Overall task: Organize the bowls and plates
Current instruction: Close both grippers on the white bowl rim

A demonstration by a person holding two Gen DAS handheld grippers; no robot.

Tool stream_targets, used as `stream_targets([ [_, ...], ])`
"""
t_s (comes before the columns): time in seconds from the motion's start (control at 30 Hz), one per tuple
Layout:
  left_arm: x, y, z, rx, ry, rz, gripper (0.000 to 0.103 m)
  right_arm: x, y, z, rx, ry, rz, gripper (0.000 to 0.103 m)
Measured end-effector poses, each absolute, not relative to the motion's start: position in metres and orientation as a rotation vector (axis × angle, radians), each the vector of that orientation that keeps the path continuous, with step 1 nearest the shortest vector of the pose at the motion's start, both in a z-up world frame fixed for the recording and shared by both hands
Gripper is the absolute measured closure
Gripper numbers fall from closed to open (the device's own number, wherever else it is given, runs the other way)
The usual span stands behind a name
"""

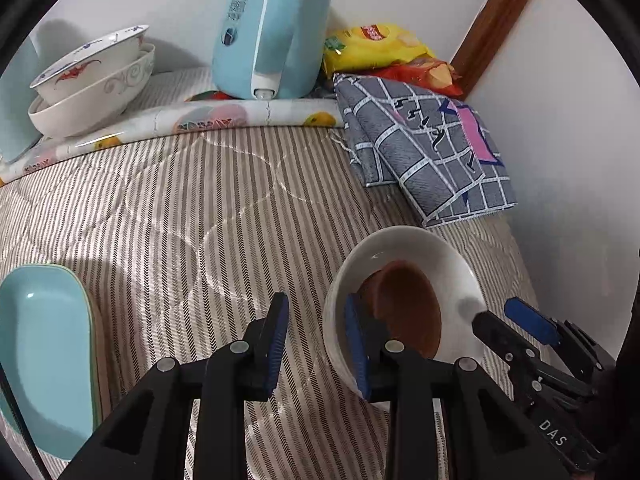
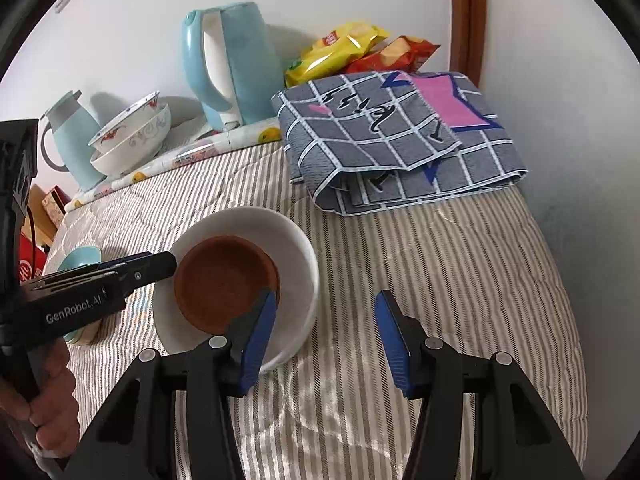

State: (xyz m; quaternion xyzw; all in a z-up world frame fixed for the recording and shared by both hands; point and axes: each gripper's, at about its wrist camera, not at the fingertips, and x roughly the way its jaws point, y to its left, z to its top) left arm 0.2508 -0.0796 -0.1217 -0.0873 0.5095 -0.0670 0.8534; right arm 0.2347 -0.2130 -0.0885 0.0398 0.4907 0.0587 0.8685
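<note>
A white bowl (image 1: 416, 248) (image 2: 288, 240) sits on the striped bed cover with a small brown dish (image 1: 412, 312) (image 2: 224, 284) inside it. My left gripper (image 1: 318, 344) is open, with its right finger inside the bowl's near rim and its left finger outside. My right gripper (image 2: 326, 336) is open, with its left finger over the bowl's near rim; it also shows in the left wrist view (image 1: 516, 324). Light blue plates (image 1: 44, 352) lie stacked at the left. Two stacked patterned bowls (image 1: 92, 80) (image 2: 132, 136) sit at the back left.
A light blue kettle (image 1: 272, 28) (image 2: 228, 64) stands at the back on a fruit-print mat (image 1: 224, 116). A folded grey checked cloth (image 1: 432, 152) (image 2: 400, 136) and snack bags (image 1: 380, 48) (image 2: 348, 52) lie at the back right by the wall. A blue jug (image 2: 68, 136) stands far left.
</note>
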Motion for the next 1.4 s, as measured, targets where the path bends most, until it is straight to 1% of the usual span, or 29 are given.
stream_targets([
  [0.07, 0.254, -0.079, -0.126, -0.183, 1.082, -0.133, 0.075, 0.239, -0.210, -0.092, 0.073, 1.042, 0.122, 0.051],
  [0.2, 0.258, -0.076, -0.133, -0.203, 1.106, -0.134, 0.071, 0.247, -0.207, -0.103, 0.068, 1.088, 0.113, 0.051],
  [0.3, 0.258, -0.077, -0.135, -0.185, 1.104, -0.134, 0.070, 0.247, -0.208, -0.108, 0.064, 1.104, 0.093, 0.054],
  [0.4, 0.259, -0.080, -0.139, -0.172, 1.107, -0.121, 0.070, 0.246, -0.207, -0.112, 0.054, 1.110, 0.088, 0.057],
  [0.5, 0.261, -0.084, -0.143, -0.149, 1.118, -0.109, 0.071, 0.248, -0.206, -0.112, 0.051, 1.115, 0.096, 0.058],
  [0.77, 0.265, -0.083, -0.148, -0.152, 1.108, -0.113, 0.071, 0.251, -0.205, -0.120, 0.075, 1.098, 0.074, 0.058],
  [0.87, 0.265, -0.085, -0.148, -0.137, 1.104, -0.110, 0.071, 0.251, -0.206, -0.122, 0.085, 1.090, 0.065, 0.057],
  [0.93, 0.266, -0.085, -0.149, -0.135, 1.109, -0.115, 0.072, 0.251, -0.207, -0.123, 0.096, 1.085, 0.055, 0.053],
  [1.1, 0.270, -0.089, -0.151, -0.103, 1.132, -0.136, 0.072, 0.253, -0.206, -0.125, 0.094, 1.088, 0.024, 0.049],
  [1.33, 0.272, -0.092, -0.151, -0.073, 1.137, -0.157, 0.071, 0.251, -0.206, -0.124, 0.108, 1.087, -0.015, 0.049],
  [1.4, 0.272, -0.092, -0.151, -0.078, 1.135, -0.162, 0.073, 0.250, -0.207, -0.124, 0.111, 1.089, -0.022, 0.049],
])
